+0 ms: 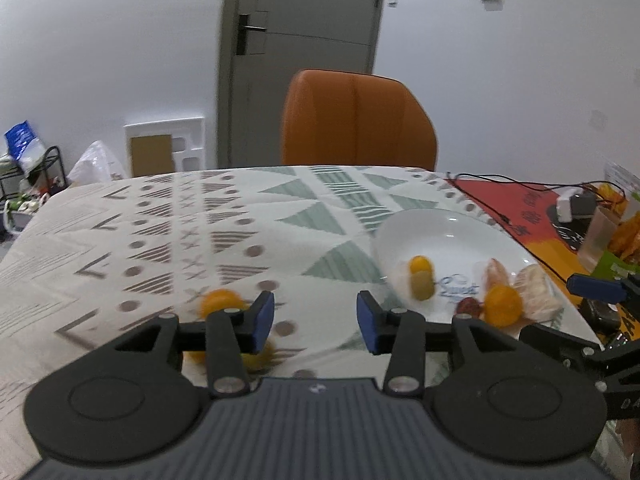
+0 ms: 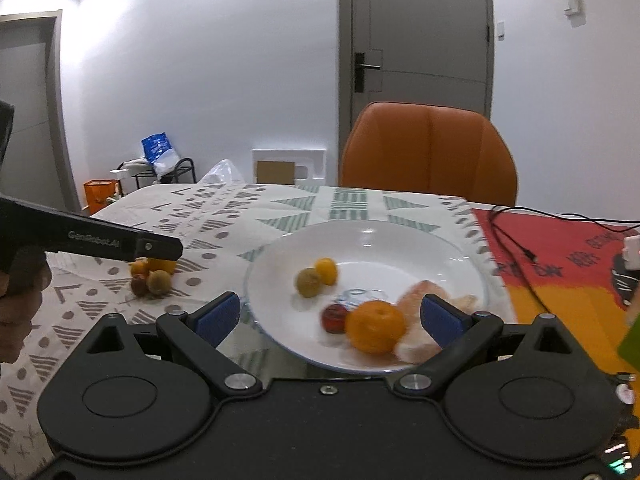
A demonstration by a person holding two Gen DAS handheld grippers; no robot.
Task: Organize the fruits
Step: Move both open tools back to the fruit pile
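Observation:
A white plate point(image 2: 452, 248) point(image 1: 472, 228) holds an orange point(image 2: 375, 331) point(image 1: 503, 305), a small red fruit point(image 2: 334, 318), a yellow kumquat point(image 2: 325, 270) point(image 1: 419, 265), a greenish fruit point(image 2: 308, 282) point(image 1: 423, 286) and pale peeled segments point(image 2: 412, 312) point(image 1: 534, 290). A small pile of fruits point(image 2: 152, 278) lies on the cloth left of the plate; its orange one point(image 1: 218, 302) shows behind my left finger. My left gripper point(image 1: 316, 322) hovers open and empty just right of that pile. Open too, my right gripper point(image 2: 330, 320) sits at the plate's near edge, empty.
An orange chair point(image 1: 358, 120) stands behind the table with its patterned cloth point(image 1: 160, 232). A red mat point(image 2: 560, 248) with black cables, a white adapter point(image 1: 566, 206) and snack packets lies to the right. A hand holds the left gripper's handle point(image 2: 24, 280).

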